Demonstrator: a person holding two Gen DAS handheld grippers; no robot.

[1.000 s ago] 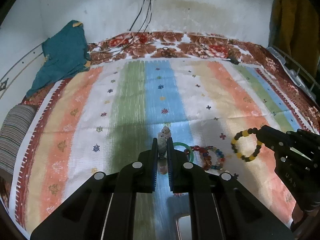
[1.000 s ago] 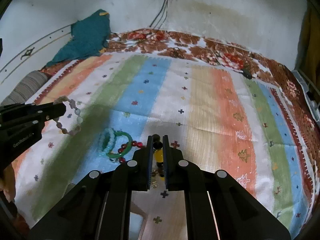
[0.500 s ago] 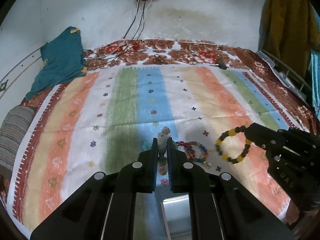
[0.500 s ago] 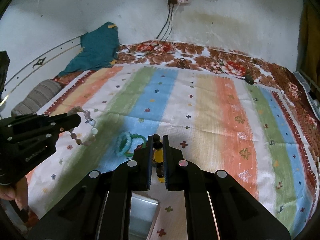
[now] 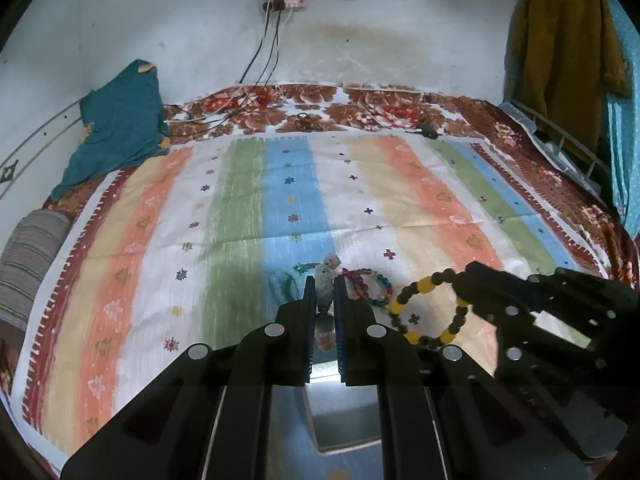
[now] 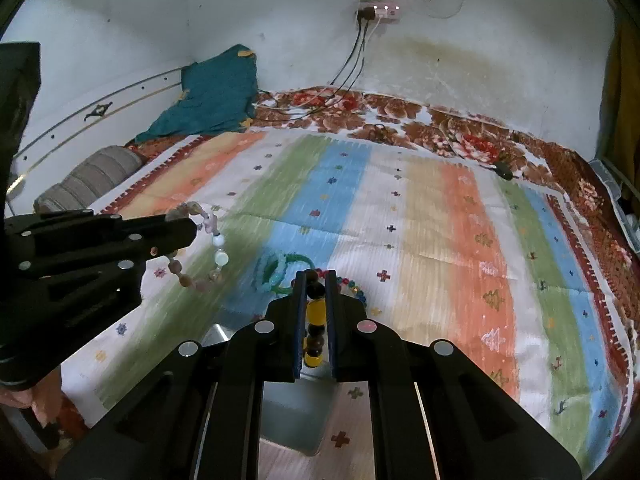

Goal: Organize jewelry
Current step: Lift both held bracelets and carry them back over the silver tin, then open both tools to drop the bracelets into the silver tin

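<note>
With the left gripper (image 5: 324,298) clamped on a pale stone bracelet (image 6: 200,252) and the right gripper (image 6: 313,294) on a yellow-and-brown bead bracelet (image 5: 426,312), both at lower centre above a metal box (image 5: 340,412), each wanted steady lowering before release.

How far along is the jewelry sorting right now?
Nothing looks stowed yet. In hand: the left gripper pinches the pale bead bracelet, the right gripper the yellow-and-brown bracelet. Left on the bedspread: the green bangles and multicolored bracelet.
</note>
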